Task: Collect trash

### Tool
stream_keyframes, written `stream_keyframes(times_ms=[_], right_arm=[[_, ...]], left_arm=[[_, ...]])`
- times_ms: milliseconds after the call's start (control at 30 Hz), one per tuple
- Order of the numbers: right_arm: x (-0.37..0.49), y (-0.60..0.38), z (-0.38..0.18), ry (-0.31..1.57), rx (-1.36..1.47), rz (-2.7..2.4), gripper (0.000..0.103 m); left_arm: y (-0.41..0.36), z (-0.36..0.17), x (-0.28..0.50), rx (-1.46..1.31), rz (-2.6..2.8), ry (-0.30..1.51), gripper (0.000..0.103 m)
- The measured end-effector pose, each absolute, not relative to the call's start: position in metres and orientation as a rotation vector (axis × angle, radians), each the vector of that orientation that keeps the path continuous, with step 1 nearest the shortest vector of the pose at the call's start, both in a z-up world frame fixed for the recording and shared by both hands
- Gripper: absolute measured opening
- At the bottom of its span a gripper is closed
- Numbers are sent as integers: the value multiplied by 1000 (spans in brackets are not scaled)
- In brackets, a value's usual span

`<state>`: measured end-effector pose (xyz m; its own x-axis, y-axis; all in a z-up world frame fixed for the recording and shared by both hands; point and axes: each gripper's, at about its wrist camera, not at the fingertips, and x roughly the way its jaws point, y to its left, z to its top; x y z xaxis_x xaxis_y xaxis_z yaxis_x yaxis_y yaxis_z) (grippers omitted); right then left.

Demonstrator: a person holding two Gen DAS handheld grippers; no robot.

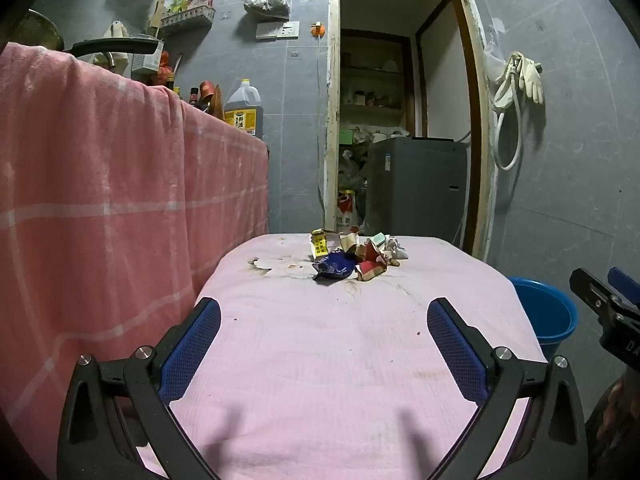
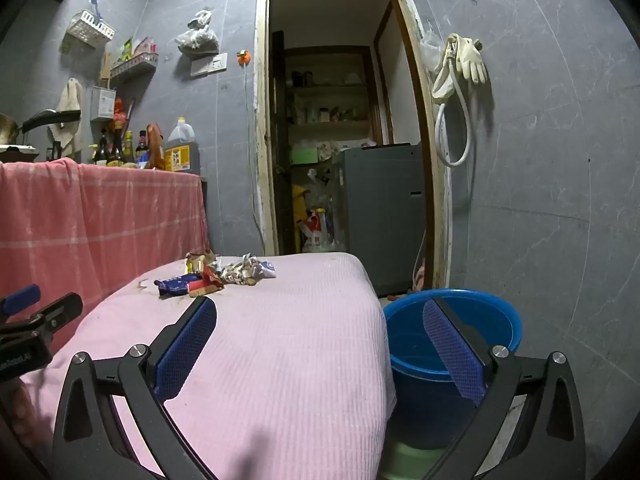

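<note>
Blue wrapper (image 1: 334, 269) lengthwise left-right

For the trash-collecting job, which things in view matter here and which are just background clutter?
Part of the job:
- pile of crumpled wrappers
- blue bucket beside the table
- left gripper, open
- right gripper, open

Just lying about:
- cooking oil jug
- rubber gloves on the wall
- wall baskets
- pan
</note>
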<state>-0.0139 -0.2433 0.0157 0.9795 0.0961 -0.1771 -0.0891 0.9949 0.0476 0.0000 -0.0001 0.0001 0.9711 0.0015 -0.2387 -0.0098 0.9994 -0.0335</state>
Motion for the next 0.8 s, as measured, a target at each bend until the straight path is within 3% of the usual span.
stream_keyframes(times_ms=[800], right_arm=[[-13,-245,15,177,43,92,103]], left_arm=[[0,0,0,-27,6,238,101]])
